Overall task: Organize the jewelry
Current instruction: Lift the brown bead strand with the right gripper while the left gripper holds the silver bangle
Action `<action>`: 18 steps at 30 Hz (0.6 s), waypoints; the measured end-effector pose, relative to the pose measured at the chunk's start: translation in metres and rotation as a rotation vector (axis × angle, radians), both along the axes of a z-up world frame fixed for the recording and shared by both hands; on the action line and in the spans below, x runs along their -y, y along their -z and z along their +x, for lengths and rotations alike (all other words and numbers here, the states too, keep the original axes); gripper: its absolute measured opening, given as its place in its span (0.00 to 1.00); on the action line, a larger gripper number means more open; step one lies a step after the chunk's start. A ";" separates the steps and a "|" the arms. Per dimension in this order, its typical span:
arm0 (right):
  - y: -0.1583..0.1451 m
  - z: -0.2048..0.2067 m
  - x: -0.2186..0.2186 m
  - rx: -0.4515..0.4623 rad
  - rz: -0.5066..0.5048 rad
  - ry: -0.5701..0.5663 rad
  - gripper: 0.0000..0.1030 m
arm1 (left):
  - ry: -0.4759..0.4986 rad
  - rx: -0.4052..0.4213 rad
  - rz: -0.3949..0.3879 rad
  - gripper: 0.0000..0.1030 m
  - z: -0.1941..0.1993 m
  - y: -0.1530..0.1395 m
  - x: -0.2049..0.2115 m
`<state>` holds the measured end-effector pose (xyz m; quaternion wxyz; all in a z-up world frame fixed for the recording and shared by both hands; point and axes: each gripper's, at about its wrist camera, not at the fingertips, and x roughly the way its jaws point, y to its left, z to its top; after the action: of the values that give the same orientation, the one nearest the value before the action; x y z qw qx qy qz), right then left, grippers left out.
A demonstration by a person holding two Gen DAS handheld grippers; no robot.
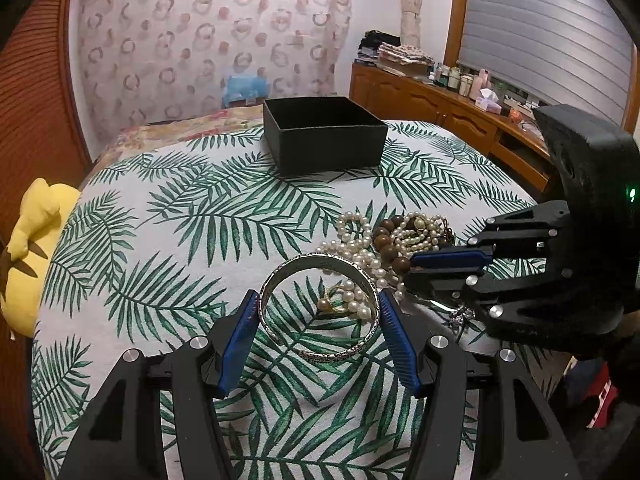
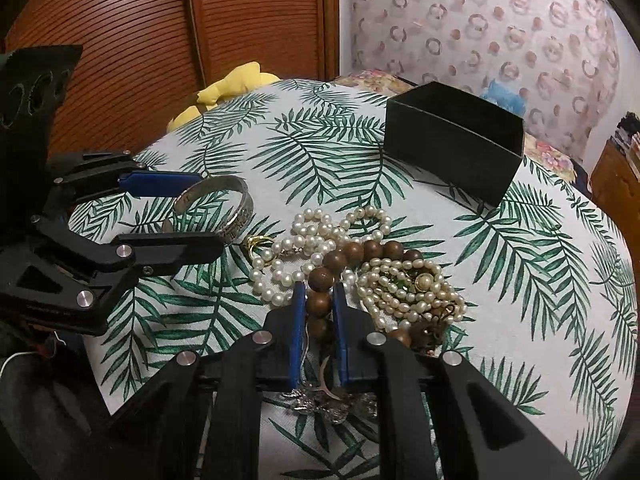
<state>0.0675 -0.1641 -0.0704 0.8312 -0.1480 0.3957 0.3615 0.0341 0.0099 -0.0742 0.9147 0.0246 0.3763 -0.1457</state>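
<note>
My left gripper [image 1: 318,300] is shut on a silver bangle [image 1: 316,259], its blue pads pressing the bangle's two sides just above the leaf-print tablecloth [image 1: 180,216]. In the right wrist view that left gripper [image 2: 208,212] shows at the left with the bangle [image 2: 240,210]. My right gripper [image 2: 319,300] is down in the jewelry pile, with its narrow jaws shut on a string of brown wooden beads [image 2: 320,280]. From the left wrist view the right gripper [image 1: 414,270] reaches in from the right. Pearl strands [image 2: 296,248] and a gold ring [image 1: 336,304] lie between the grippers. An open black box [image 1: 324,148] stands at the far side.
A sparkly silver piece [image 2: 320,402] lies under the right gripper. A yellow plush toy [image 1: 32,248] sits off the table's left edge. A wooden cabinet [image 1: 460,112] with bottles runs along the right wall. The cloth around the black box [image 2: 452,168] is bare.
</note>
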 end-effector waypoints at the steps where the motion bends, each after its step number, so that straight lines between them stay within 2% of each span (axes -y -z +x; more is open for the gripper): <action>1: -0.005 0.001 0.005 0.010 0.013 0.009 0.15 | 0.001 0.001 -0.001 0.56 0.000 0.000 0.000; 10: -0.063 0.018 0.042 0.118 0.078 0.074 0.15 | -0.007 0.015 -0.024 0.56 0.011 -0.008 0.000; 18: -0.092 0.020 0.052 0.175 0.105 0.082 0.15 | -0.009 0.046 -0.024 0.56 0.020 -0.019 0.000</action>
<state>0.0873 -0.2166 0.0215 0.8832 -0.1189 0.3080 0.3331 0.0541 0.0095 -0.0554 0.9239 0.0154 0.3536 -0.1456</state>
